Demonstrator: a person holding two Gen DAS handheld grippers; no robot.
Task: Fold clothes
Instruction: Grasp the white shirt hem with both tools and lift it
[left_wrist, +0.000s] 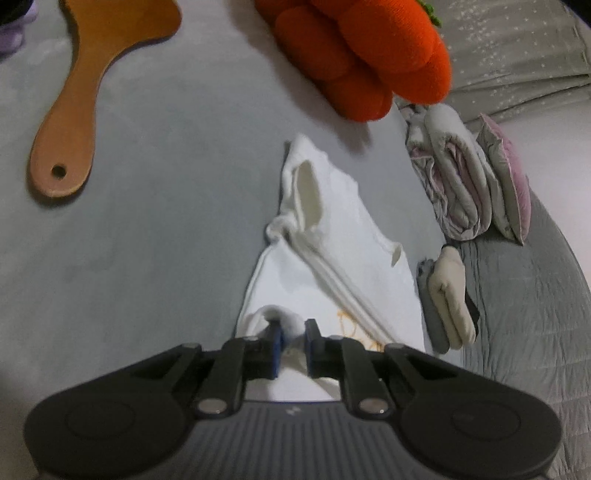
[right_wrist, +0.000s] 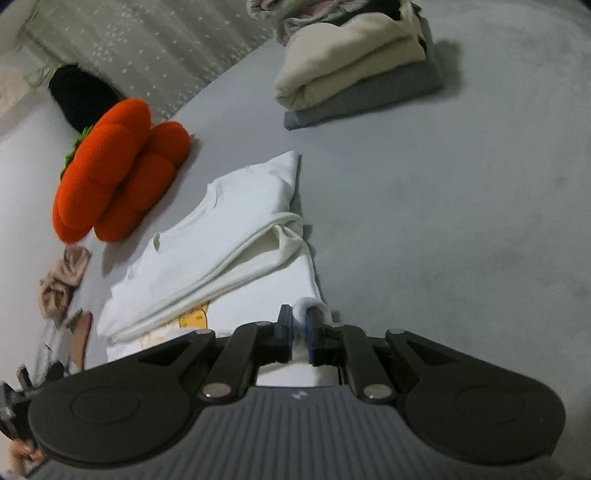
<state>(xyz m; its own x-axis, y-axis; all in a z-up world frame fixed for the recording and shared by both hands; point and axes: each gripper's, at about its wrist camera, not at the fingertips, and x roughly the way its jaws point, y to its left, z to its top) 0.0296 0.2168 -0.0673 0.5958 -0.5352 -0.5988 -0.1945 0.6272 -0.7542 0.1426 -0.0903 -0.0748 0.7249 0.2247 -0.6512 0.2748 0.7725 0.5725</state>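
Where left sees paddle (left_wrist: 85, 99), right socks (right_wrist: 61, 284)

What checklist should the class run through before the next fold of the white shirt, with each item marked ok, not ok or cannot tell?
1. Left hand-held gripper pinches the white shirt: ok.
2. Right hand-held gripper pinches the shirt's hem: ok.
3. Sleeve already folded across the shirt body: ok.
4. Grey surface ahead of the shirt is free as far as the orange plush: ok.
5. Folded pile lies apart from the shirt: ok.
6. Both grips catch all fabric layers: cannot tell.
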